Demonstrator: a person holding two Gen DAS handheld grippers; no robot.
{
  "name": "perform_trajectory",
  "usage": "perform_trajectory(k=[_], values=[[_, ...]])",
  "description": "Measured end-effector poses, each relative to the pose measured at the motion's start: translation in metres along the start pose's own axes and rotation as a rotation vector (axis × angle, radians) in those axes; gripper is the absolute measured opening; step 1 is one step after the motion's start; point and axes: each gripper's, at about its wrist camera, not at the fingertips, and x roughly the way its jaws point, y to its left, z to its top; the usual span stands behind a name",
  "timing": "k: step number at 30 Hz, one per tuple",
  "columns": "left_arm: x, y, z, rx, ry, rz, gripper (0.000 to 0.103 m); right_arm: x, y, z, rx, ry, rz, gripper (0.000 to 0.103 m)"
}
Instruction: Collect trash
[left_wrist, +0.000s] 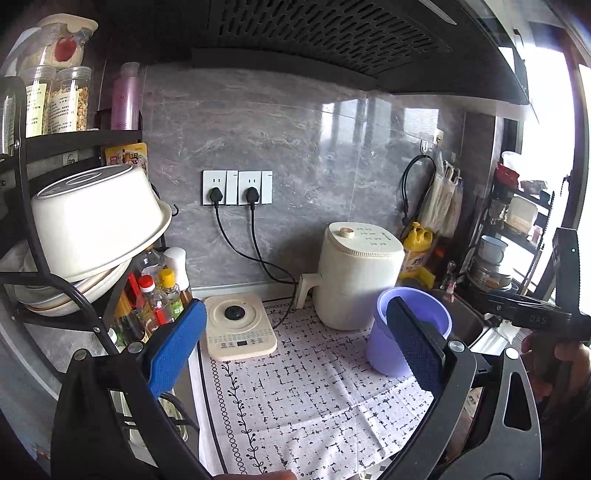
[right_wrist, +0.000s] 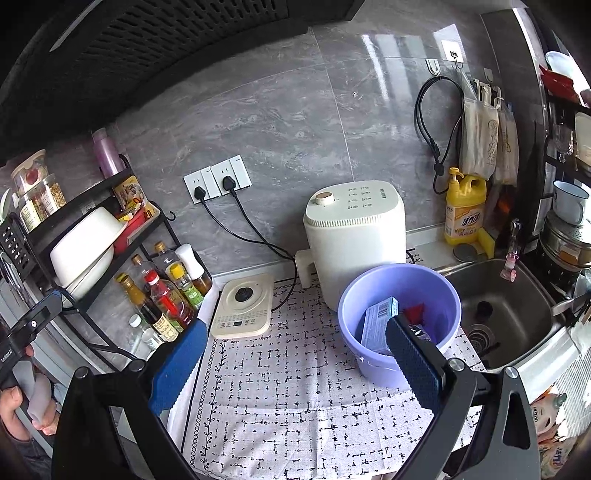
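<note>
A lilac plastic bucket (right_wrist: 373, 354) stands on the patterned cloth (right_wrist: 295, 398) beside the sink. Inside it I see a light blue carton (right_wrist: 378, 325), a red scrap (right_wrist: 415, 312) and something clear. The bucket also shows in the left wrist view (left_wrist: 384, 354). My right gripper (right_wrist: 295, 365) is open and empty, its right finger just in front of the bucket. My left gripper (left_wrist: 295, 350) is open and empty, above the cloth, left of the bucket. No loose trash shows on the cloth.
A cream appliance (right_wrist: 354, 236) stands behind the bucket, a flat cream cooker base (right_wrist: 243, 306) to its left with cords to the wall sockets (right_wrist: 218, 179). A black rack (right_wrist: 92, 236) with bowls and sauce bottles (right_wrist: 162, 295) fills the left. The steel sink (right_wrist: 506, 310) lies right.
</note>
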Motion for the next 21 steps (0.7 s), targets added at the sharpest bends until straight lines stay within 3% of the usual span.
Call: perform_trajectory(k=[21], values=[[0.009,0.004,-0.010,-0.035,0.004,0.013,0.097,0.009,-0.005,-0.007,-0.029,0.029,-0.004,0.095]])
